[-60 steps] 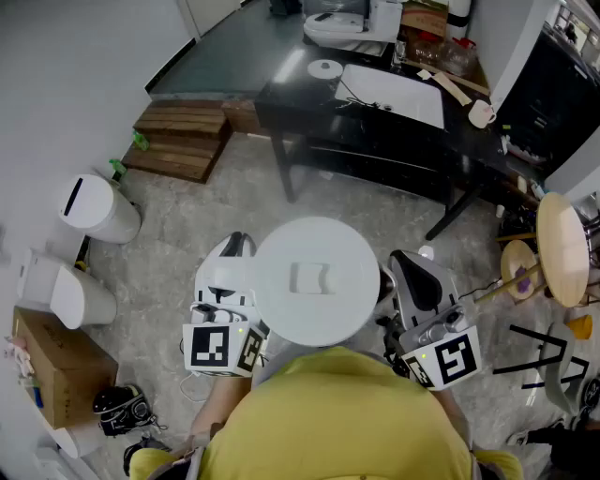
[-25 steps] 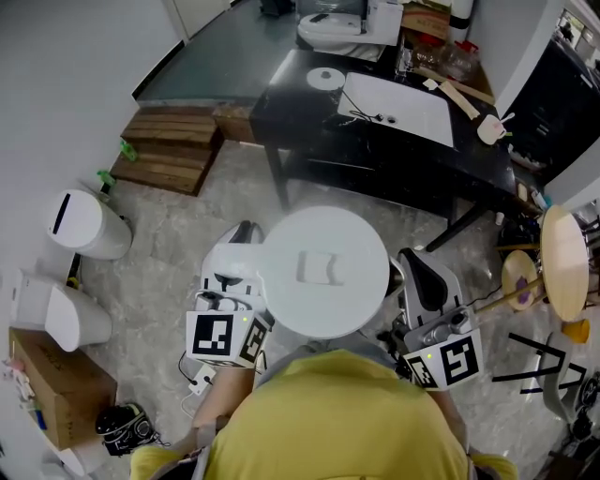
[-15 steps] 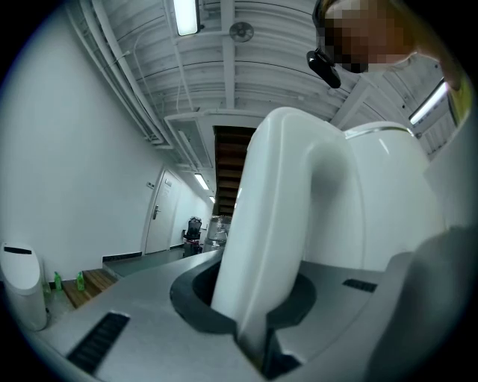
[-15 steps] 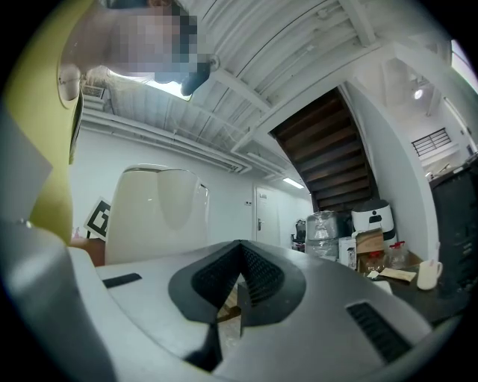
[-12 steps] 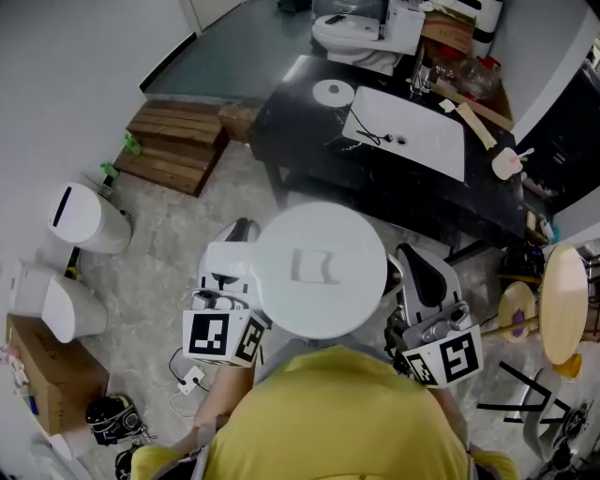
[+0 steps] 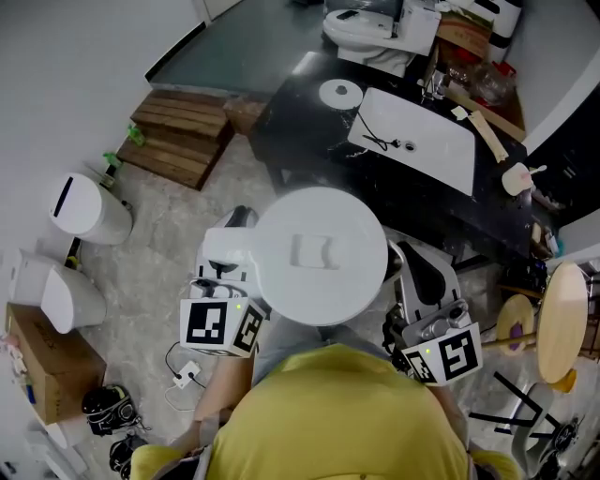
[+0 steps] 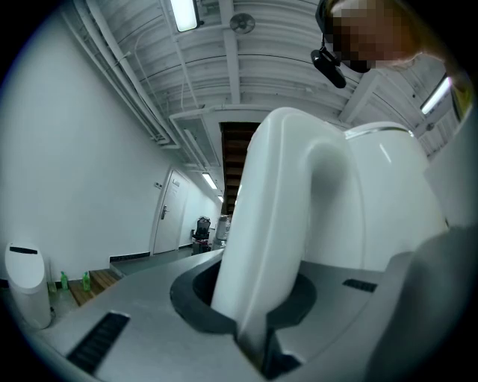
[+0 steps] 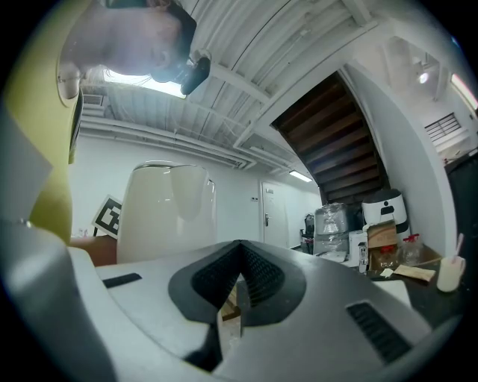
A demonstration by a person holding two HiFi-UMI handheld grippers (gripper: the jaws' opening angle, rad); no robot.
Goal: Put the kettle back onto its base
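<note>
A white kettle (image 6: 319,253) hangs in front of me over the floor, seen from above by its round lid. My left gripper (image 6: 234,234) is shut on the kettle's handle (image 7: 276,246) at its left side; the white body (image 7: 381,201) fills the right of the left gripper view. Right of the kettle, my right gripper (image 6: 414,262) is shut with nothing in it, and the kettle (image 8: 168,216) shows to its left. A round white disc, apparently the base (image 6: 339,93), lies on the black table (image 6: 309,131) ahead.
A white board (image 6: 422,141) with a cable, a wooden spatula (image 6: 487,122) and a white appliance (image 6: 375,23) share the table. Wooden steps (image 6: 183,127), two white bins (image 6: 80,208) and a cardboard box (image 6: 42,361) stand at the left. At the right is a round wooden stool (image 6: 561,319).
Both grippers and the kettle have advanced toward the black table, which now sits closer and lower in the head view. The grip on the handle is unchanged.
</note>
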